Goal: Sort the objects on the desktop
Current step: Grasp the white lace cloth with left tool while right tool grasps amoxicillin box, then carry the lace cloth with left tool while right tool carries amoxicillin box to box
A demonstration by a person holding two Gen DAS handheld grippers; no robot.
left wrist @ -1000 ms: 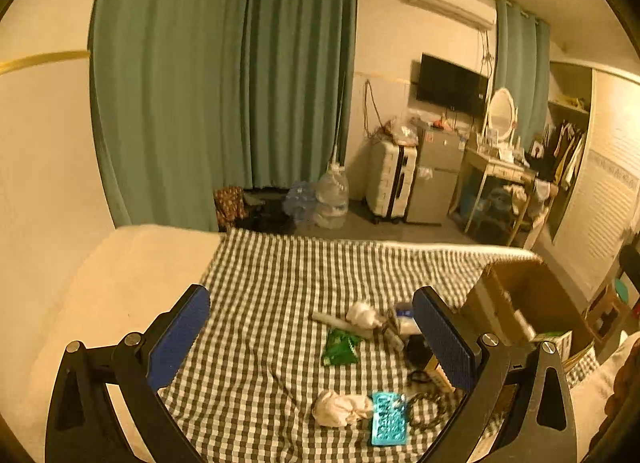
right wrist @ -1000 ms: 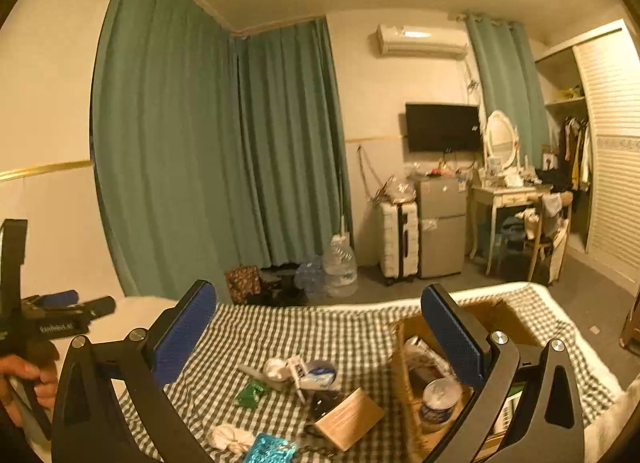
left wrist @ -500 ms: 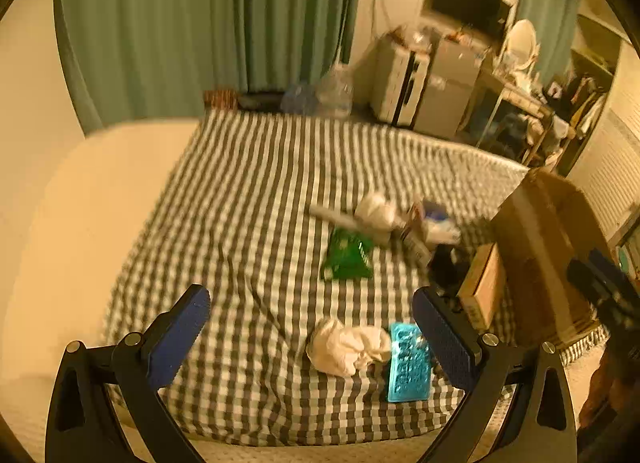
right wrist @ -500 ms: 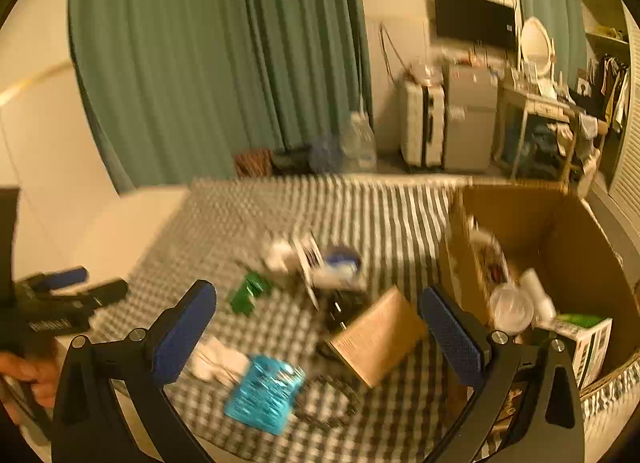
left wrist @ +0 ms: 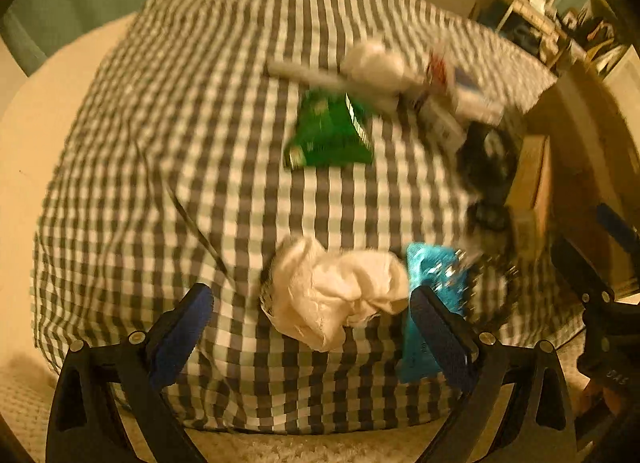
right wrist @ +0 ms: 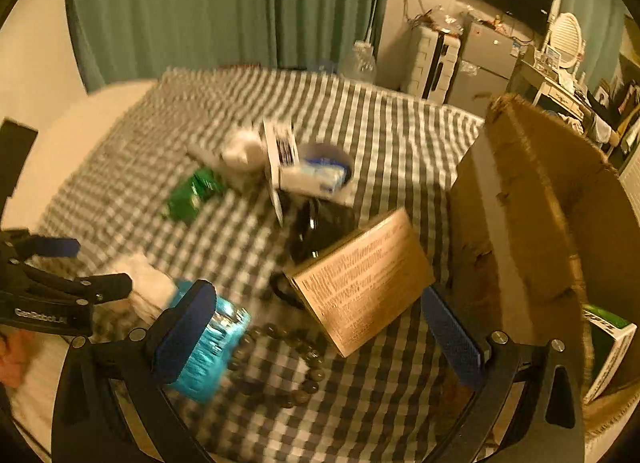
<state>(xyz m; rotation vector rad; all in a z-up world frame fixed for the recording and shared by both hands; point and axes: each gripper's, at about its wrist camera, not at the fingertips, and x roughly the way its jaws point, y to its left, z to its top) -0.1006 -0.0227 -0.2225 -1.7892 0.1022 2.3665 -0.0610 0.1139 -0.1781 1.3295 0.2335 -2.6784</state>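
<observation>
Loose objects lie on a checked cloth [left wrist: 160, 103]. My left gripper [left wrist: 308, 331] is open, with a crumpled white cloth [left wrist: 336, 295] between its fingers and a blue blister pack [left wrist: 432, 283] by the right finger. A green packet [left wrist: 328, 131] lies farther off. My right gripper [right wrist: 316, 331] is open above a bead bracelet [right wrist: 280, 367], with a tan box [right wrist: 360, 279] ahead and the blue blister pack [right wrist: 212, 347] at its left finger. The left gripper [right wrist: 60, 287] shows at the left edge of the right wrist view.
A large cardboard box [right wrist: 540, 223] stands at the right with a green-and-white carton [right wrist: 608, 339] inside. A white box [right wrist: 308, 175], a white wad [right wrist: 240, 147] and a black object [right wrist: 320, 227] lie mid-cloth. Curtains [right wrist: 224, 3] and furniture stand behind.
Both grippers have tilted down and moved closer to the cloth. The left one has come over the white cloth; the right one now hovers over the bracelet and tan box.
</observation>
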